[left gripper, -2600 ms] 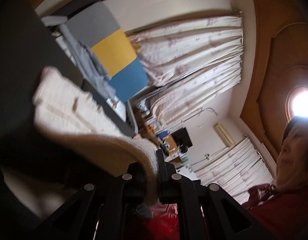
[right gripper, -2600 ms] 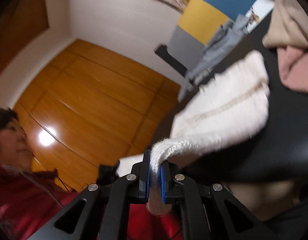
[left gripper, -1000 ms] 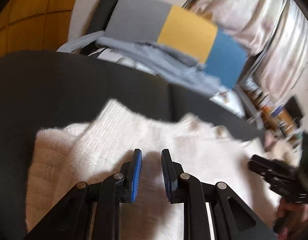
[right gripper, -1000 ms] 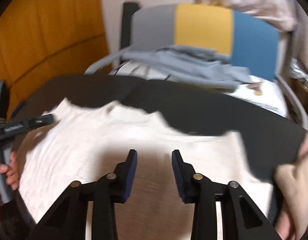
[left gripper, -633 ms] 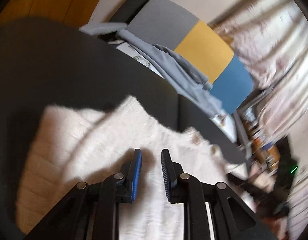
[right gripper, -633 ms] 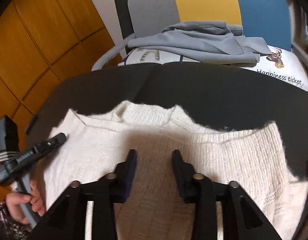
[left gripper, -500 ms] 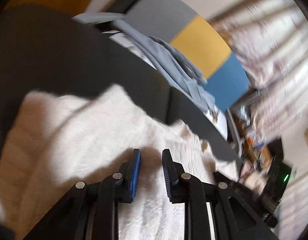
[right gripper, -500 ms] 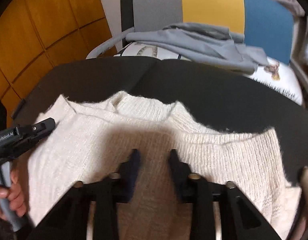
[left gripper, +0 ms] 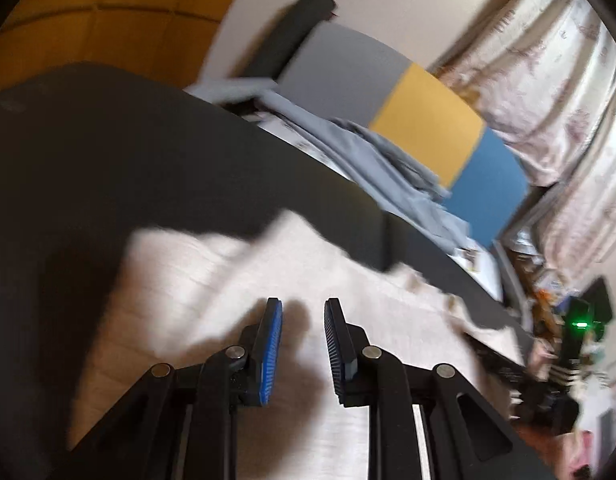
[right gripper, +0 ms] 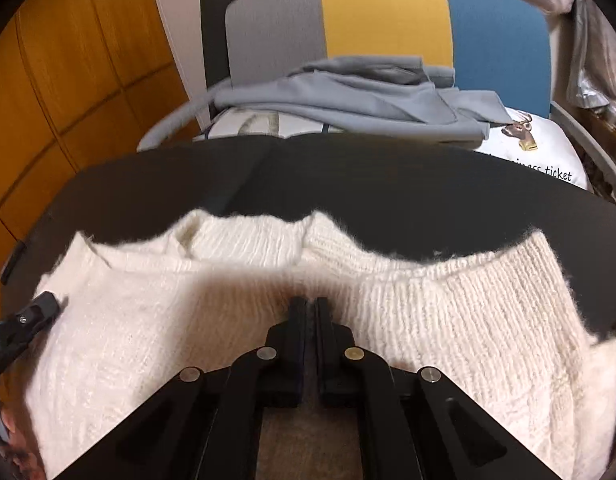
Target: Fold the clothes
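Left wrist view: my left gripper (left gripper: 299, 322) hangs just above the cream-white chunky knit sweater (left gripper: 235, 280), which lies spread on the black table (left gripper: 107, 160). The blue-padded jaws stand a narrow gap apart with nothing between them; only sweater surface shows through the gap. The picture is smeared, more than a second ago, and the view has rolled, so the grey, yellow and blue chair back (left gripper: 408, 120) now sits tilted toward the upper right. A couple of seconds back these jaws pinched a fold of the knit held in the air; now the garment is released and flat, so I judge the lay-down done and the next grasp not yet made.

Right wrist view: my right gripper (right gripper: 310, 306) has its jaws drawn together, the tips resting at the sweater (right gripper: 448, 320) just below the neckline. Half a second ago they were clearly apart. Whether any knit is caught between the tips I cannot tell; no fabric shows lifted. I read this as either a pinch at the centre or a closed tip for smoothing. The left gripper (right gripper: 23, 324) appears at the sweater's left edge, by the shoulder. Behind the table a grey garment (right gripper: 348, 100) lies draped on the chair seat.
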Tool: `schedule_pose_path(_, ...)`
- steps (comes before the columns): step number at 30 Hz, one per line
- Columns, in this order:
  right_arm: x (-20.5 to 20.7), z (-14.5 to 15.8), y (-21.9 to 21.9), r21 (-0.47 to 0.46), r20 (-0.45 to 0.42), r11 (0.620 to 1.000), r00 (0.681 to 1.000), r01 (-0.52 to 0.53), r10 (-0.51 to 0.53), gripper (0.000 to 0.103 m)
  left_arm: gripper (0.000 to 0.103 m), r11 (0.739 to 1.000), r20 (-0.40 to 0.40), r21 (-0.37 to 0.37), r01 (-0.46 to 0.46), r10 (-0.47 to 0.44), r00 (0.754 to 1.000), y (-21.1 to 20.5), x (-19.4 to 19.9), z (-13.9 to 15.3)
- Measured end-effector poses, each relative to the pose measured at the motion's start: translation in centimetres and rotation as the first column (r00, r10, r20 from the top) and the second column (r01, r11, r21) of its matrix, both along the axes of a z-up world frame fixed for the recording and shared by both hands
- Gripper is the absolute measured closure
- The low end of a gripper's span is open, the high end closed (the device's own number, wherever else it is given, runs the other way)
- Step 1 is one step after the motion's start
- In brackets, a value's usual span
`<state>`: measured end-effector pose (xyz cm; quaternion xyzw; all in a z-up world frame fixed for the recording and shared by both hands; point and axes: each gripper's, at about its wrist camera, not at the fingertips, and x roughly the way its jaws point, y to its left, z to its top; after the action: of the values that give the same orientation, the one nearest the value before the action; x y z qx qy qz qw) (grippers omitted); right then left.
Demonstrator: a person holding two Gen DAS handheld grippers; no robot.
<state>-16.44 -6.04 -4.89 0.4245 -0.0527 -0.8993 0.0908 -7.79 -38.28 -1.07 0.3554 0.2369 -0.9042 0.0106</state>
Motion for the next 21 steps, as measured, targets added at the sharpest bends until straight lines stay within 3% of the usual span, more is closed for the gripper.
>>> schedule_pose_path(3,0.6,1.0,0.0,-0.048,-0.013,0.999,1.0,-0.004,0.004,0.091,0.082,0.997,0.008,0.073,0.004,-0.005,1.0,-1.9,0.1,-1.2)
schedule_pose_path(7,2.0,3.4,-1.5,-0.105,-0.06,0.994,0.998,-0.036,0.03,0.061,0.082,0.984,-0.056,0.176,0.012,-0.002,0.998,-3.1,1.0,-2.2)
schedule_pose_path(8,2.3,4.0,-2.9,-0.114,-0.066,0.991,0.996,-0.075,0.067,0.061,0.082,0.981,-0.067,0.192,0.015,-0.002,0.998,-3.3,1.2,-2.4)
schedule_pose_path(11,2.4,4.2,-8.9,-0.019,-0.039,0.976,0.976,-0.215,0.214,0.062,0.082,0.97,-0.091,0.239,0.032,-0.01,0.996,-4.0,1.6,-2.8)
schedule_pose_path(17,1.4,1.4,-14.2,0.127,0.099,0.968,0.974,-0.215,0.203,0.061,0.082,0.937,-0.166,0.346,0.048,0.01,0.986,-5.2,2.3,-3.6)
schedule_pose_path(18,1.4,1.2,-14.7,0.15,0.094,0.965,0.975,-0.214,0.201,0.069,0.082,0.93,-0.187,0.364,0.049,0.021,0.982,-5.4,2.5,-3.7)
schedule_pose_path(19,1.4,1.1,-14.9,0.164,0.082,0.962,0.975,-0.218,0.207,0.094,0.082,0.921,-0.21,0.388,0.047,0.039,0.977,-5.9,3.0,-3.8)
schedule_pose_path(21,1.5,1.0,-15.0,0.173,0.061,0.959,0.975,-0.222,0.215,0.097,0.082,0.903,-0.247,0.426,0.043,0.07,0.966,-6.5,3.5,-3.9)
